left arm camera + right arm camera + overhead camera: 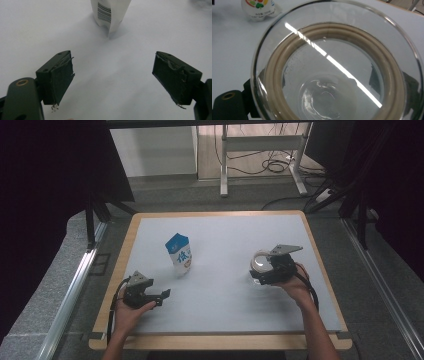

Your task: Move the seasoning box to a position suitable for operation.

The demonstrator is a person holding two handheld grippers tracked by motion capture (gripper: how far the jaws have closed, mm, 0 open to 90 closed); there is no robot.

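So far the right gripper [261,270] clasped the round clear glass lid with its beige seal ring [332,65], while the left gripper [162,297], fingers [58,77] spread and empty, faced the blue-and-white carton [179,254] at twelve o'clock, not yet reached.

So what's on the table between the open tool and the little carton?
Nothing: in the left gripper view, only bare white table top lies between the left tool and the carton.

Work table in a dim, curtained bay

A wood-edged table [320,270] with a pale grey top stands on grey carpet [50,285]; black curtains [45,180] hang left and right, and a white metal frame [260,145] with loose cables [272,166] stands far behind.
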